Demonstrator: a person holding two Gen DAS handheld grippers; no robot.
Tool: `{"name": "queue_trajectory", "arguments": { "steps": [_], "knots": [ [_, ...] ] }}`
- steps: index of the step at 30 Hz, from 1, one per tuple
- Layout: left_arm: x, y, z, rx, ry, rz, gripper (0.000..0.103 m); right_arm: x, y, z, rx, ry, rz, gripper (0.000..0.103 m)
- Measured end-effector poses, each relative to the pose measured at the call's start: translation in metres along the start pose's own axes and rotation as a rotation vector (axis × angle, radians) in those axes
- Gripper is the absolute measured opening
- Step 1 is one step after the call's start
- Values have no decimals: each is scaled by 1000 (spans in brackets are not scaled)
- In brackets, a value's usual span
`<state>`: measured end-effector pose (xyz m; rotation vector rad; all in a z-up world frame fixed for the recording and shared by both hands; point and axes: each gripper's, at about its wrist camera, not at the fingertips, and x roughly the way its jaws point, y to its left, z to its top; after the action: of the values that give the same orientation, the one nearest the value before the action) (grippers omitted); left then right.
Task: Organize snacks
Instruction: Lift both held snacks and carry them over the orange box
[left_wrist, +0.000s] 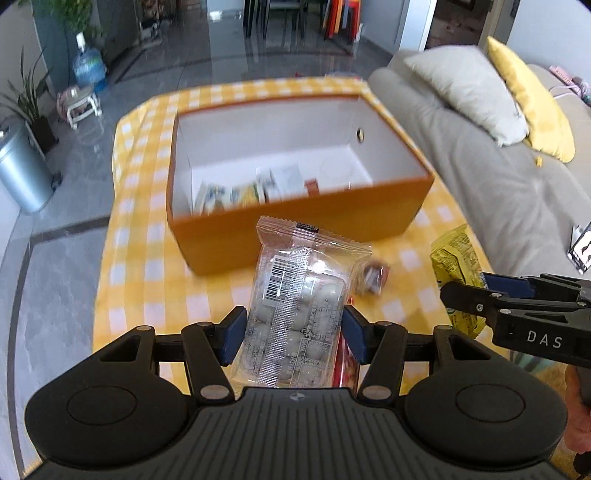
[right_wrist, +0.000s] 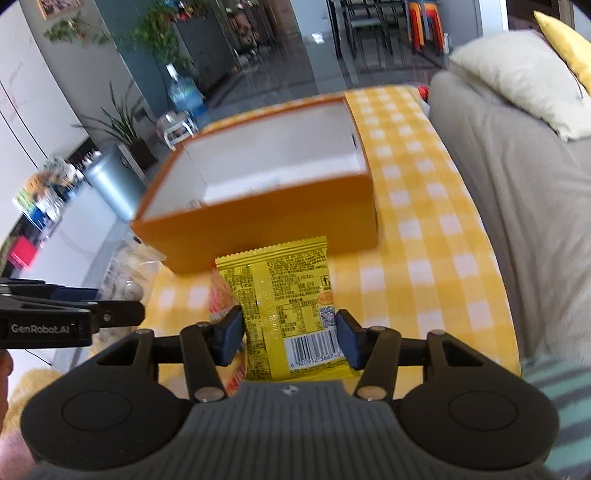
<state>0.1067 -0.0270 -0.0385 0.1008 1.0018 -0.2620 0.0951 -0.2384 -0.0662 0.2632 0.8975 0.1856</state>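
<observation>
- Left wrist view gives me the surface under a yellow-and-white checked cloth, with an orange box, white inside, standing on it with its top open.
- I can see several snack packets lying on the box floor, blurred.
- Beside the surface on the right stands a grey sofa with a cream cushion and a yellow cushion.
- Across the glossy grey floor I make out a metal bin, a water jug and potted plants.
- My left tongs stand partway apart, pinching a clear packet of pale round sweets, held in front of the box.
- A small brown wrapped snack lies on the cloth near the box.
- My right tongs are likewise partway apart, their pads pressed on both edges of a yellow packet held before the box's near wall.
</observation>
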Motion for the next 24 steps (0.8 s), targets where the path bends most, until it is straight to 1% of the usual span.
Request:
{"name": "queue_trajectory", "arguments": {
  "steps": [4,7,15,20,24],
  "knots": [
    [-4,2,22,14,-37,1,64,-3,8,25,-17,-43,34,51],
    [-4,3,40,30,-60,18,64,-2,13,46,-34,-71,51,52],
    [3,8,78,77,-101,52,64,11,26,97,-91,-119,58,51],
    [18,13,101,80,-105,65,64,31,33,123,-119,-121,50,51],
    [40,19,114,98,-66,76,64,58,38,139,-163,-82,19,51]
  ]
}}
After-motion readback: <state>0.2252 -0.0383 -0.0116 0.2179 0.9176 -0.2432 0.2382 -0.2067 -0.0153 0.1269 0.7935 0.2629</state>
